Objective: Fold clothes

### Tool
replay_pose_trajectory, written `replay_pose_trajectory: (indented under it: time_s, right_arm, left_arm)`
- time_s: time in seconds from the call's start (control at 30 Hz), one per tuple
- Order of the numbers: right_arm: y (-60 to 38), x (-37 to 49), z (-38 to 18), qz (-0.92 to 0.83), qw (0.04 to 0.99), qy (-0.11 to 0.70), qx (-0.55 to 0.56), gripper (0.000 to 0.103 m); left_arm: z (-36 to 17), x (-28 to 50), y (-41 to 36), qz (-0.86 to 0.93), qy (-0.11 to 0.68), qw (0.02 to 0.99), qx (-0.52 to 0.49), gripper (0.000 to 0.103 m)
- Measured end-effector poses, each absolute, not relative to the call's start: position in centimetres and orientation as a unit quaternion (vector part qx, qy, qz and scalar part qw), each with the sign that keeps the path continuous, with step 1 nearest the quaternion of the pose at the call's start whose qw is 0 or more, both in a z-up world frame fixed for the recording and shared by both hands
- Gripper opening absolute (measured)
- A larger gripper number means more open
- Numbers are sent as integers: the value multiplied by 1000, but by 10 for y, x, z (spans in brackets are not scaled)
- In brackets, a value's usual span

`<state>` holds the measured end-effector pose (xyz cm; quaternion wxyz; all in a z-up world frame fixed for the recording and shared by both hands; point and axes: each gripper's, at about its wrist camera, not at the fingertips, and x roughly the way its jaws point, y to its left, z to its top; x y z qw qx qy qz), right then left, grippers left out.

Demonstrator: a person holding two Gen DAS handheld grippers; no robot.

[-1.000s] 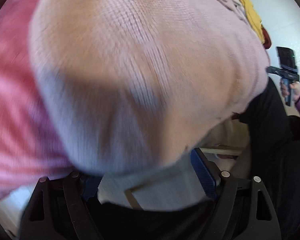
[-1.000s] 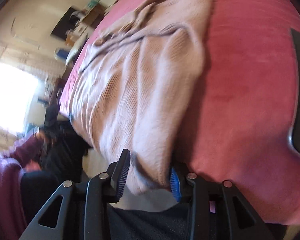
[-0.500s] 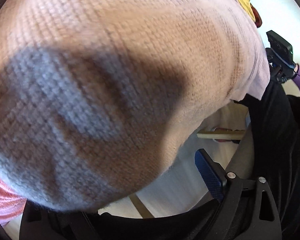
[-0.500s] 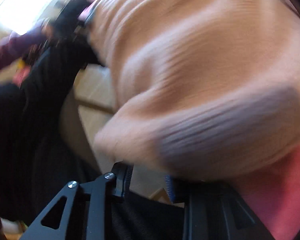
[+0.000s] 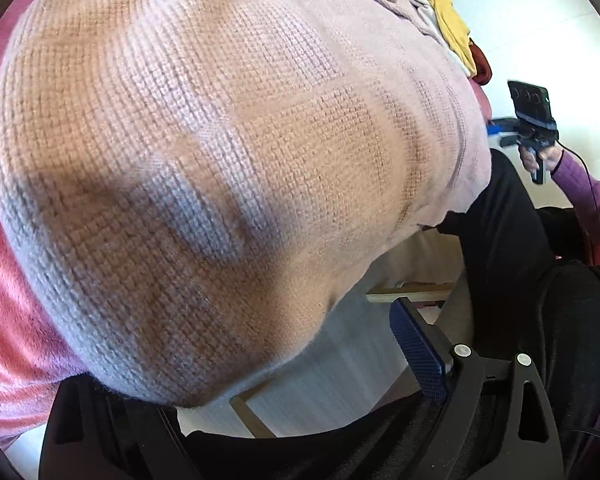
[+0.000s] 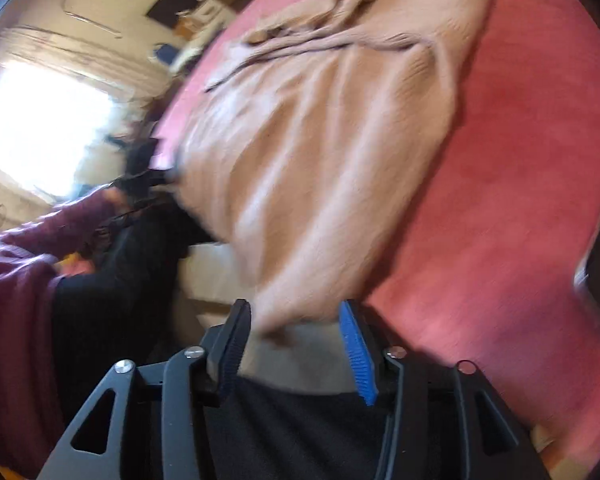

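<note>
Folding barely begun — the sweater (image 6: 324, 152) lies unfolded at the bed's (image 6: 520, 184) near edge, its hem inside the parted right claw (image 6: 296, 344), perhaps ungripped; left claw's (image 5: 260, 392) grip unclear.

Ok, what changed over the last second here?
The sweater, lifted up against the right camera half a second ago, has dropped back flat onto the red blanket. Its corner sits between the fingers of the right hand-held gripper as before, now slightly wider apart; whether they still clamp it is lost in blur. Unchanged: the sweater drapes over the left hand-held gripper, hiding one finger.
</note>
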<state>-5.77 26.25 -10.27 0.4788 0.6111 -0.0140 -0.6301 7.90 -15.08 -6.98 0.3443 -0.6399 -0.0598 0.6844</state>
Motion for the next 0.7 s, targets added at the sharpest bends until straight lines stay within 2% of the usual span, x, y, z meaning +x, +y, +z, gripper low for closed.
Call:
replay_pose_trajectory:
  time_s: [0.07,0.13,0.23,0.3,0.33,0.37,0.43,0.53,0.63,0.7]
  right_arm:
    - [252,-64,-114,-624,460,-13,631,48]
    - [237,-57,-120,-585,496,-39,641,51]
    - [197,-42,-127,-565,534,25,629,50]
    - [179,-38,-134,-577,524,59,624,39]
    - [181,-39,-132,-575,527,39,625,25]
    - [183,-40,-131,-573,530,20,625,21]
    - [189,-38,-122,-567,546,-7,618,18]
    - [210,-38,-94,-577,566,-53,586,14]
    - [240,-58,-75,-622,551,-170,530,12]
    - [242,-67,-72,-641,538,-219,501,12]
  left_arm:
    - [-67,75,-156,685,-52,343,-641,92]
    - [-56,69,-176,683,-46,342,-644,92]
    - [-57,69,-174,681,-49,337,-648,92]
    - [-54,71,-177,684,-48,336,-646,90]
    - [-52,72,-183,687,-50,336,-643,83]
    - [-51,74,-181,691,-52,334,-639,67]
    - [-48,79,-177,701,-68,333,-627,47]
    - [-22,83,-208,727,-144,353,-571,45]
    - [-2,78,-236,757,-228,344,-507,45]
    - [0,74,-243,764,-242,332,-497,45]
